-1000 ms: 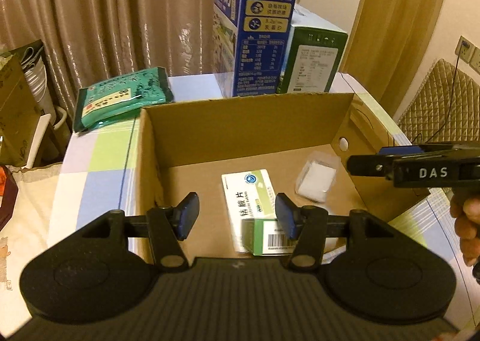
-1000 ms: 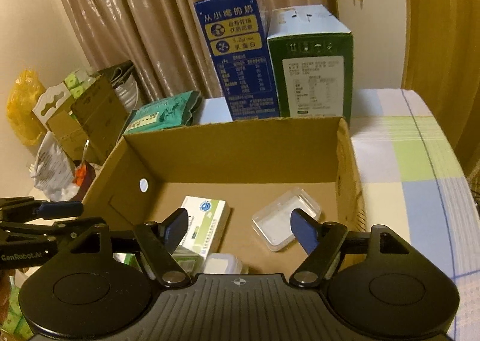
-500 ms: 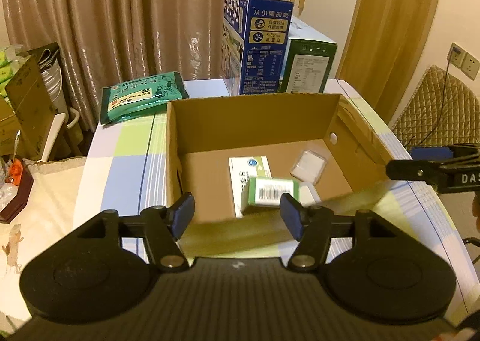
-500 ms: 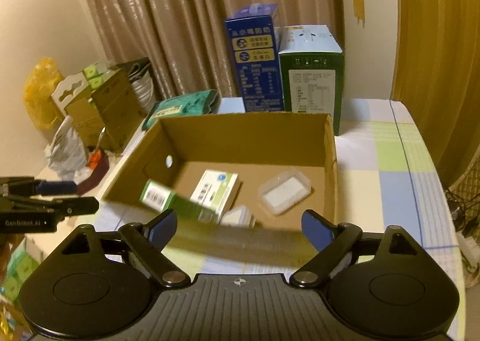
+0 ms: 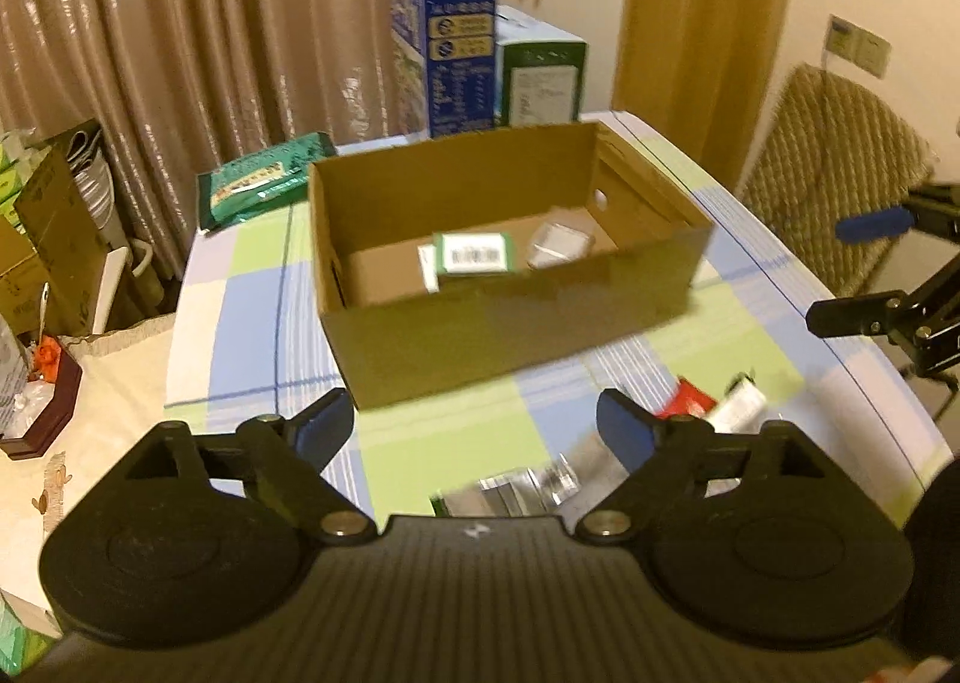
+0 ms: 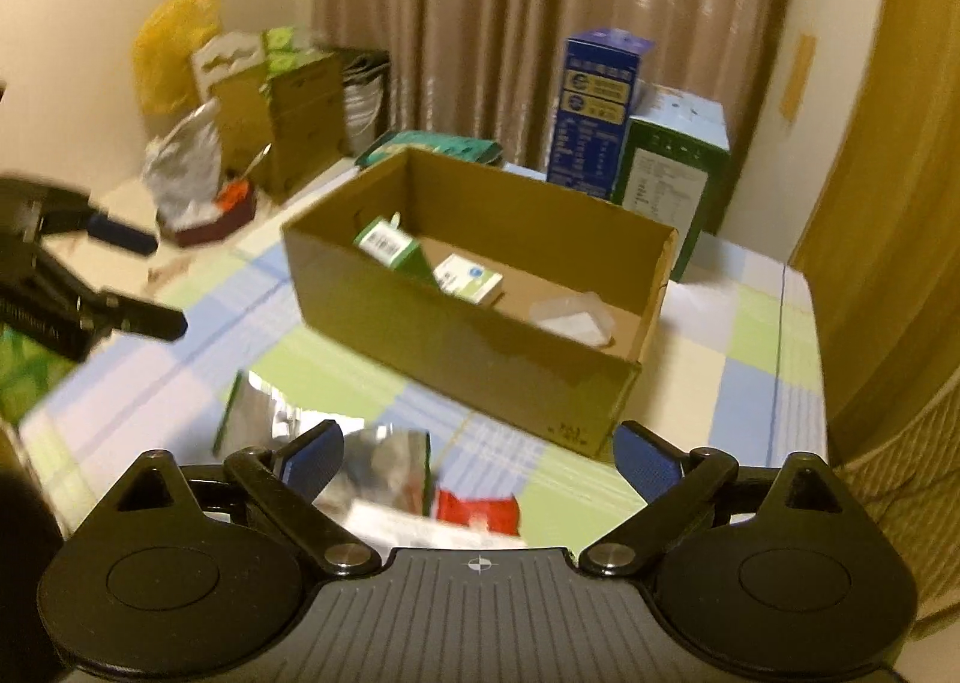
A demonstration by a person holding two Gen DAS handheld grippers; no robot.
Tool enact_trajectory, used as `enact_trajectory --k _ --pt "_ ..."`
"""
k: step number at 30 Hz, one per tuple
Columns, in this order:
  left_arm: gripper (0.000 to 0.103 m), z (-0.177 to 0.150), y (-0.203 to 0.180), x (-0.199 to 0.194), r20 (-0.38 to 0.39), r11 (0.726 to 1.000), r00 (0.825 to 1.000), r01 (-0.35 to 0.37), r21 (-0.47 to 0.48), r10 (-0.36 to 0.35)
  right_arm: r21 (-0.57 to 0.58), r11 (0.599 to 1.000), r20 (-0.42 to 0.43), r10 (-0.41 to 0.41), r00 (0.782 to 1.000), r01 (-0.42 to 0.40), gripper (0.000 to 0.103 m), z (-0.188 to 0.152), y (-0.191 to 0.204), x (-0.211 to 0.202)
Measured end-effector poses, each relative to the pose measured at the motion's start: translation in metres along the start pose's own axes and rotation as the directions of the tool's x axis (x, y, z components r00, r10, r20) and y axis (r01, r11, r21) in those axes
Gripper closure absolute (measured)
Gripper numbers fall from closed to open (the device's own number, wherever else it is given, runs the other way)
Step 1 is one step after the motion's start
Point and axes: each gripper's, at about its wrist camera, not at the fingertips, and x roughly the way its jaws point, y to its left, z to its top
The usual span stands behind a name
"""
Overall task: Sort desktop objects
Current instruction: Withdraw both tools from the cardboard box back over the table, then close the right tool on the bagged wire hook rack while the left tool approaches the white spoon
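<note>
Now both tools — left tool (image 5: 474, 431) and right tool (image 6: 480, 458) — are opening, empty, near the cardboard box (image 5: 510, 335)

Two fisheye views, each from a camera behind its own gripper, looking forward and down over a checked tablecloth (image 5: 258, 323). The left wrist view faces the open cardboard box (image 5: 480, 335) squarely from its long side at middling range, and the right gripper (image 5: 864, 269) enters at its right edge. The right wrist view sees the same box (image 6: 480, 347) cornerwise from further right, and the left gripper (image 6: 144, 281) enters at its left edge. Both share the box, curtain and upright cartons behind.
</note>
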Motion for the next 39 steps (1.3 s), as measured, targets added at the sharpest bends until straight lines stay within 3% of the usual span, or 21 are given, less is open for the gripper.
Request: enact_trajectory --k 8,11,23,32,39 --pt "0.011 -0.036 -0.022 -0.01 -0.022 0.997 0.999 0.05 0.061 -0.049 -0.207 0.977 -0.021 -0.052 0.998 0.046 0.008 -0.047 0.027 -0.012" --pt "0.008 -0.046 -0.029 -0.011 -0.033 0.995 0.998 0.053 0.09 -0.05 -0.222 0.974 -0.037 -0.064 0.997 0.054 0.007 -0.06 0.031 -0.012" --pt "0.004 -0.083 -0.039 -0.002 -0.088 0.994 0.995 0.057 0.09 -0.049 0.044 0.997 -0.064 -0.058 0.996 0.061 0.002 -0.099 0.036 -0.002" --pt "0.004 -0.099 -0.042 0.012 -0.126 0.997 0.99 0.069 0.017 -0.066 0.227 0.971 -0.061 -0.062 0.996 0.074 0.002 -0.115 0.036 0.009" --pt "0.005 -0.107 -0.047 0.026 -0.158 0.995 0.985 0.084 0.048 -0.076 0.309 0.947 -0.062 -0.069 0.996 0.085 0.002 -0.122 0.033 0.02"
